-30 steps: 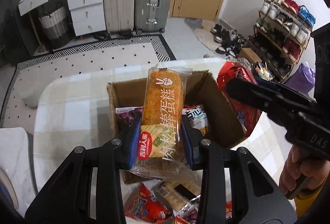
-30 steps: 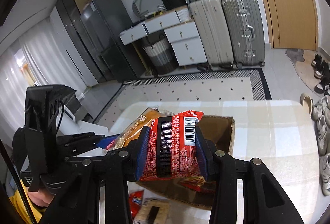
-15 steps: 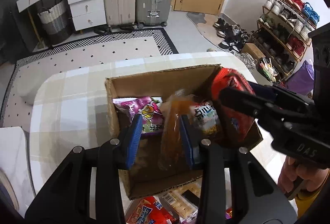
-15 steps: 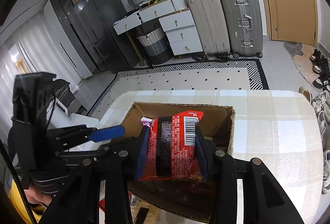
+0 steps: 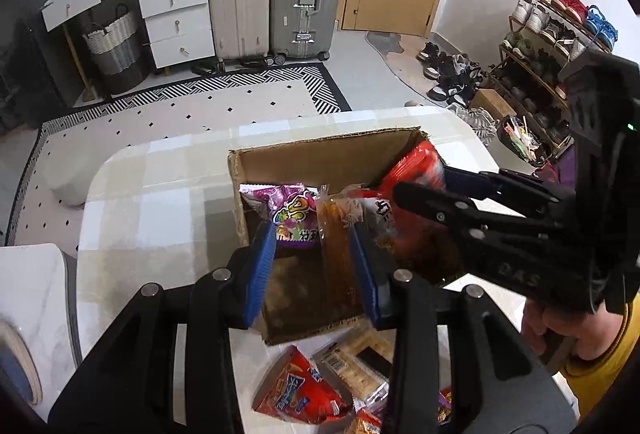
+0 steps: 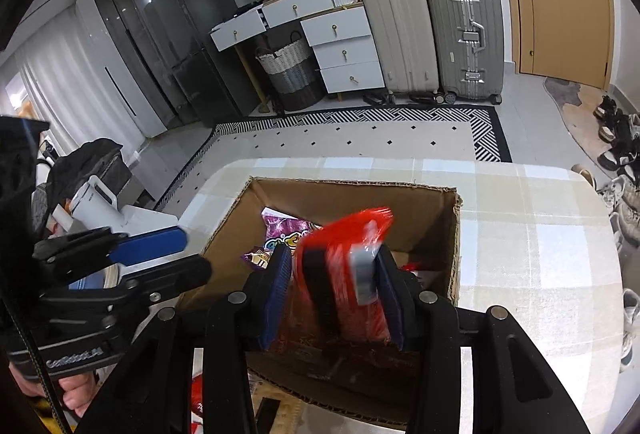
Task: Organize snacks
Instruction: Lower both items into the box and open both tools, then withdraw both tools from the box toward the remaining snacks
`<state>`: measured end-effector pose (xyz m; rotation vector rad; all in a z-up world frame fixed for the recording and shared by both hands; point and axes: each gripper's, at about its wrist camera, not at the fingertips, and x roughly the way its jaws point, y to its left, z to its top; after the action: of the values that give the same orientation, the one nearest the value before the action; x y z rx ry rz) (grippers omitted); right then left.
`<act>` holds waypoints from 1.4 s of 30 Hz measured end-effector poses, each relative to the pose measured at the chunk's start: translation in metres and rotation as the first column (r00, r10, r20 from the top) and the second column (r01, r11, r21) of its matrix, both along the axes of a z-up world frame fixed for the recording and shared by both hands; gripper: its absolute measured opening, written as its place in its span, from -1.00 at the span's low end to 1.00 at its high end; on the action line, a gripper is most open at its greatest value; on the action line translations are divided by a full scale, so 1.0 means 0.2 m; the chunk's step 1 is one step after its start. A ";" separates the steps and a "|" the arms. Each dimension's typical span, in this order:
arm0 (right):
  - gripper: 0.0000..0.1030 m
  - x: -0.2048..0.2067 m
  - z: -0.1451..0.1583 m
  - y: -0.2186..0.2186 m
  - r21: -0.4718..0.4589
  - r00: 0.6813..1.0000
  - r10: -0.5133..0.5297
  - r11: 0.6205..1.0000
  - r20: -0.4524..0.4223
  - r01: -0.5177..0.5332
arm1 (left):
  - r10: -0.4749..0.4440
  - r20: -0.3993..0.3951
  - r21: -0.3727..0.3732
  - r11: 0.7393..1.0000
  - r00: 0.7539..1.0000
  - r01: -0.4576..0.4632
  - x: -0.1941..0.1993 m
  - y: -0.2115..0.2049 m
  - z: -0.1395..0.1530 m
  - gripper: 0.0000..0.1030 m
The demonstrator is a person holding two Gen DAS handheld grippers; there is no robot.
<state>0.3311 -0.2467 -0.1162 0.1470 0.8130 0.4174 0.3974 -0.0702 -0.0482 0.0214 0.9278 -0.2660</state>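
An open cardboard box [image 5: 320, 154] [image 6: 352, 198] stands on the checked table [image 5: 160, 214]. My left gripper [image 5: 313, 234] hangs over its near half with its jaws opening. The orange cake packet [image 5: 336, 254] stands edge-on in the box, leaning on the right pad, clear of the left one. A purple packet [image 5: 292, 210] [image 6: 280, 226] lies at the box's back left. My right gripper [image 6: 332, 254] is shut on a red snack packet [image 6: 340, 274], low inside the box's right side. In the left wrist view that gripper [image 5: 420, 178] reaches in from the right with the red packet [image 5: 416, 162].
Loose snacks lie on the table in front of the box: a red packet [image 5: 300, 394] and a tan one [image 5: 356, 366]. A white-and-red packet [image 5: 376, 210] sits in the box. The left gripper [image 6: 196, 254] is just left of the box. Suitcases and shoes stand beyond the table.
The left gripper moved forward over the box, and the orange cake packet went from flat between the pads to edge-on inside the box. The right gripper sank with the red packet into the box.
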 end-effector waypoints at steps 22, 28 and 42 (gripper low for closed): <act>-0.10 -0.59 0.44 -0.04 0.015 0.985 0.011 1.000 0.172 -0.014 | 0.039 0.118 -0.043 0.998 0.992 -0.035 -0.77 0.01 0.45 0.04; -0.05 -0.89 0.56 -0.04 0.037 0.976 0.026 0.999 0.218 -0.035 | 0.051 0.157 -0.052 0.998 0.986 -0.044 -1.07 0.02 0.56 0.16; 0.64 -1.67 0.66 -0.07 0.100 0.936 0.006 0.994 0.351 -0.044 | 0.050 0.277 -0.064 0.997 0.959 -0.034 -1.85 0.03 0.73 0.55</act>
<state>-0.0035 -0.2608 0.0156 0.1561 0.4409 0.4954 0.0284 -0.0638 0.0980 -0.0147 0.6386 -0.2433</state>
